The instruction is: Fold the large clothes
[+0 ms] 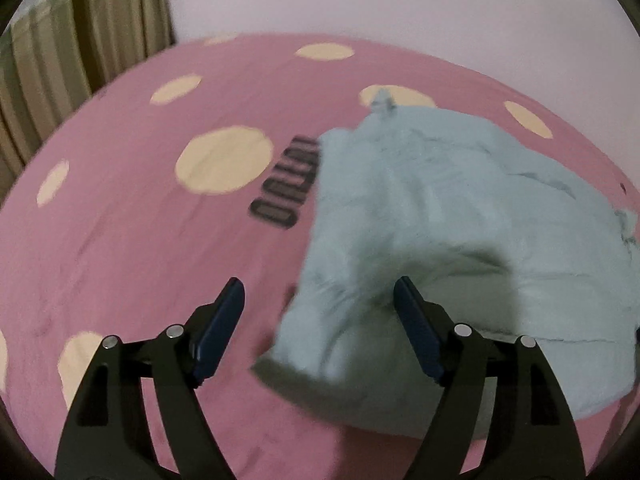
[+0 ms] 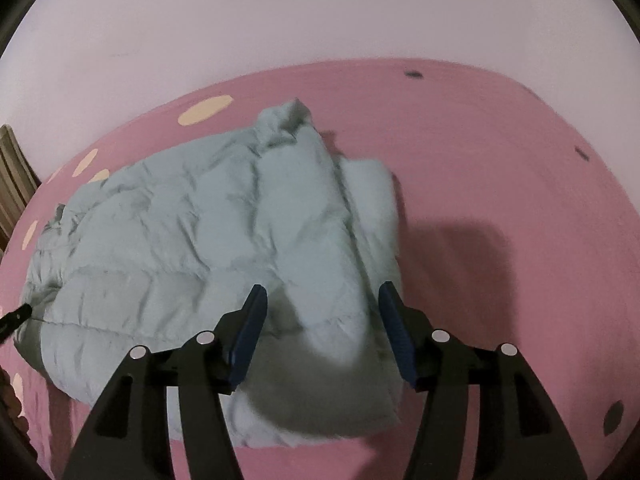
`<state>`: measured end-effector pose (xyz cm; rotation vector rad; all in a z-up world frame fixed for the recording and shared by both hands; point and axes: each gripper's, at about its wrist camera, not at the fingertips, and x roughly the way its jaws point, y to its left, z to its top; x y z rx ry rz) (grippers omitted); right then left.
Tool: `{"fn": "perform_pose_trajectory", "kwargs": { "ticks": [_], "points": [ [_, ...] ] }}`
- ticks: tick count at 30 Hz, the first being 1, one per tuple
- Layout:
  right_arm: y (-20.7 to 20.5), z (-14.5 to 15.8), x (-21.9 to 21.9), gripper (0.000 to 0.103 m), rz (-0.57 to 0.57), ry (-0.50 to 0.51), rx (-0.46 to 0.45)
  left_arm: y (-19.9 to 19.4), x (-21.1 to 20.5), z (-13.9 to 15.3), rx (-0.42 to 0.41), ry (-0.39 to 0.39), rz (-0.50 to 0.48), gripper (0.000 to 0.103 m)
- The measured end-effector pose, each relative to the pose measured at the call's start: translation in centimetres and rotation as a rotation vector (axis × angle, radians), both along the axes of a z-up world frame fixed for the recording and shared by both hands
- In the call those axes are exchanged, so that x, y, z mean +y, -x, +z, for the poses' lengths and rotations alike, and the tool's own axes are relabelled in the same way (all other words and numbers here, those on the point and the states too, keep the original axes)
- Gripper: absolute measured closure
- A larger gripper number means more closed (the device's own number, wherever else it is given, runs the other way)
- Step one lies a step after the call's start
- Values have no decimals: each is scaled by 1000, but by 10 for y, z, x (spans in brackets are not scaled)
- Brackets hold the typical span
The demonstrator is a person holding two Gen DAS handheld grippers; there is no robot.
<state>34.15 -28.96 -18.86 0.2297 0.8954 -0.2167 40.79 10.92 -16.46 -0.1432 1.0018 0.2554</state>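
A pale blue quilted puffer jacket (image 1: 452,216) lies on the pink bedspread (image 1: 132,264), partly folded on itself. My left gripper (image 1: 320,292) is open and empty, hovering over the jacket's near left corner. In the right wrist view the jacket (image 2: 208,232) fills the middle and left, with one side folded over along its right edge. My right gripper (image 2: 322,300) is open and empty just above the jacket's near right part. A tip of the left gripper (image 2: 16,316) shows at the jacket's far left edge.
The bedspread (image 2: 500,160) has cream polka dots (image 1: 224,160) and dark printed lettering (image 1: 288,184). Striped curtains (image 1: 60,52) hang at the far left. A pale wall (image 2: 320,12) runs behind the bed. Bare bedspread lies right of the jacket.
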Motion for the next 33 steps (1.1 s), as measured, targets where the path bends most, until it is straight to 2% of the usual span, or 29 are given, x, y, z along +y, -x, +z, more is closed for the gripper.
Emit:
{"fn": "perform_pose_trajectory", "kwargs": {
  "ticks": [2, 7, 8, 10, 12, 14, 15, 19, 22, 25, 33],
  "points": [
    [3, -6, -2, 33, -16, -8, 9, 1, 5, -7, 21, 44, -3, 25],
    [1, -22, -4, 31, -32, -65, 40, 8, -5, -16, 45, 62, -29, 26],
    [0, -23, -4, 31, -35, -77, 42, 7, -6, -19, 50, 71, -31, 27],
    [-3, -27, -5, 32, -42, -98, 50, 3, -7, -24, 62, 100, -40, 38],
    [-6, -30, -6, 42, -43, -121, 54, 2, -9, -29, 64, 108, -47, 45],
    [-8, -32, -3, 50, -34, -123, 56, 2, -15, -30, 61, 83, -66, 50],
    [-9, -32, 0, 56, -26, -120, 54, 2, -17, -30, 57, 75, -77, 57],
    [-9, -31, 5, 68, -12, -119, 44, 4, -27, -27, 44, 49, -114, 75],
    [-7, -30, 7, 76, -11, -119, 32, 3, -32, -25, 45, 26, -125, 83],
    [-4, -26, 11, 80, -8, -107, 17, 4, -35, -19, 32, 17, -127, 89],
    [6, -18, 16, 86, -2, -103, -6, 13, -35, -11, 19, 5, -134, 92]
  ]
}}
